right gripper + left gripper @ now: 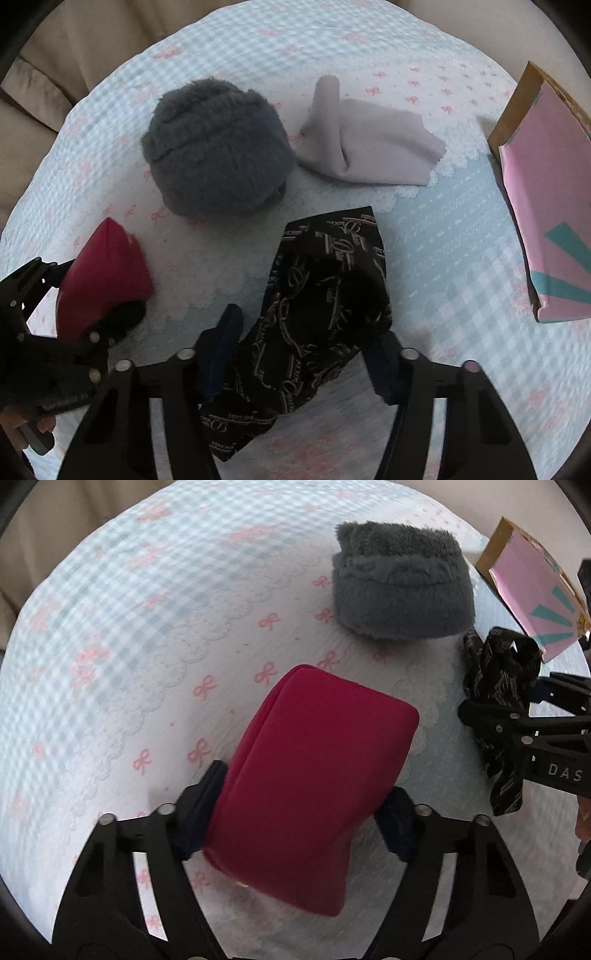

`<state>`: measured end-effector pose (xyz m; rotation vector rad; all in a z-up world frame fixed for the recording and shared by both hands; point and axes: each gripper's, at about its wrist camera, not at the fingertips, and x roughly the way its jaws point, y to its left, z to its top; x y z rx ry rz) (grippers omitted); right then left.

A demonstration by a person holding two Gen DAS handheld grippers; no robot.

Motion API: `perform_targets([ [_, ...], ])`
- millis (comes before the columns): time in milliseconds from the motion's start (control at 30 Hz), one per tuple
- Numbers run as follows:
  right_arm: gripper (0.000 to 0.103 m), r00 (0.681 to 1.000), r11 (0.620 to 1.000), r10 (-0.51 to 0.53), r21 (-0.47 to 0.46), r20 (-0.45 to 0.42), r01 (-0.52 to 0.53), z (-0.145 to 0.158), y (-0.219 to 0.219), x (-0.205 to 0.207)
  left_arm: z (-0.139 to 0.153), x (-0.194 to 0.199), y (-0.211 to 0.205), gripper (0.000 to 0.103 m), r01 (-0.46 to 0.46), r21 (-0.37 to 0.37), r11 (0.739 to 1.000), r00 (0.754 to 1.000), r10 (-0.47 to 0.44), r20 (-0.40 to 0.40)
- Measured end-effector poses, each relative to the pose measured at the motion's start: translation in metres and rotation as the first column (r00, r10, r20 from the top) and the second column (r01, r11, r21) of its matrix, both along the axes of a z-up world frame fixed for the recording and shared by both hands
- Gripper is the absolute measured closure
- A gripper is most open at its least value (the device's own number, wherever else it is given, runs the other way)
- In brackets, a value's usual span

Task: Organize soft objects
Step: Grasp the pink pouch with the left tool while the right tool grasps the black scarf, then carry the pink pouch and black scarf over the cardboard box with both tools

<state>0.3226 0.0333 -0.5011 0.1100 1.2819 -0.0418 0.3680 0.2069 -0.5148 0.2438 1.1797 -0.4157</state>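
My left gripper (299, 808) is shut on a red padded pouch (310, 786) and holds it over the bed cover; the pouch also shows in the right wrist view (99, 280). My right gripper (306, 354) is shut on a black patterned cloth (325, 317), which also shows at the right of the left wrist view (498, 701). A grey fuzzy hat (402, 583) lies on the bed beyond both; it also shows in the right wrist view (218, 147). A folded pale lilac cloth (369, 144) lies to the right of the hat.
Everything rests on a light blue and white checked bed cover (129, 646) with pink bows. A pink and teal box with a brown edge (546, 206) lies at the right. Beige bedding (74, 55) lies beyond the cover at the far left.
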Motion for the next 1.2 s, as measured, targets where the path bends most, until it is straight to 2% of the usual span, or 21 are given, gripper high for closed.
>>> perform_targets([
  [167,0.067,1.000,0.999,-0.011,0.041,-0.004,0.011,0.005,-0.006,-0.002,0.011,-0.005,0.001,0.045,-0.023,-0.001,1.000,1.000,0.023,0.006],
  [300,0.068,1.000,0.998,-0.011,0.054,0.013,0.011,0.020,-0.010,-0.006,0.028,-0.012,0.004,0.050,-0.056,-0.006,0.998,0.998,0.056,0.018],
  [433,0.068,0.999,0.998,-0.002,0.062,0.045,0.000,0.047,-0.017,-0.019,0.059,-0.027,0.004,0.053,-0.083,-0.017,0.996,0.995,0.084,0.054],
  [667,0.069,0.993,0.998,0.008,0.065,0.114,-0.016,0.115,-0.034,-0.048,0.136,-0.063,-0.001,0.054,-0.149,-0.062,0.987,0.980,0.156,0.120],
  [833,0.069,0.983,0.998,0.025,0.049,0.183,-0.034,0.180,-0.055,-0.080,0.198,-0.110,-0.016,0.054,-0.197,-0.110,0.974,0.964,0.213,0.160],
  [1033,0.069,0.966,0.998,0.039,0.029,0.257,-0.048,0.242,-0.096,-0.114,0.251,-0.150,-0.044,0.054,-0.216,-0.148,0.965,0.950,0.243,0.197],
  [1200,0.069,0.952,0.999,0.021,0.023,0.305,-0.029,0.285,-0.127,-0.140,0.291,-0.163,-0.072,0.054,-0.222,-0.182,0.958,0.939,0.260,0.224],
])
